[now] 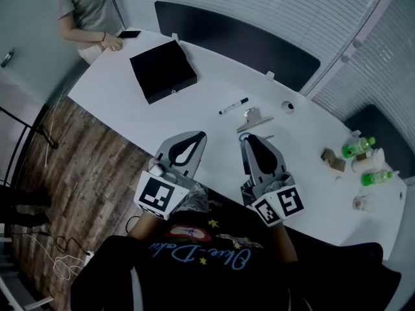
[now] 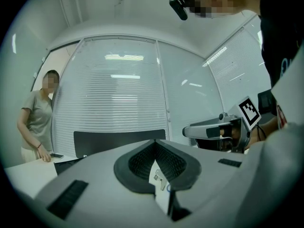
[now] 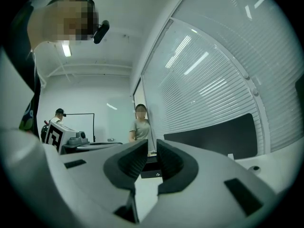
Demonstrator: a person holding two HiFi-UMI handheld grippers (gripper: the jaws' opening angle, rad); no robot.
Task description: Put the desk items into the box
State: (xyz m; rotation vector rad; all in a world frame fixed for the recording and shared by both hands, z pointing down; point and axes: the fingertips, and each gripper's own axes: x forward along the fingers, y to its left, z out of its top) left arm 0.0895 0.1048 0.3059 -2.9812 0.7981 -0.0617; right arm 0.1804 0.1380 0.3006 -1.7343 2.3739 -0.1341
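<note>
On white table [image 1: 214, 80], just ahead of grippers: marker [image 1: 233, 106], metal clip [image 1: 254, 118] lay loose; black box [image 1: 162, 70] sat well apart, far left. Left gripper [image 2: 154, 142] clenched, empty. Right gripper [image 3: 152, 148] slightly parted, empty. Risks: narrow gap could knock marker rolling; flat clip could skid from pads; long carry could drop item.

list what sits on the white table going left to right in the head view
phone → black box → marker → metal clip → small round object → brown cardboard piece → green bottles
</note>
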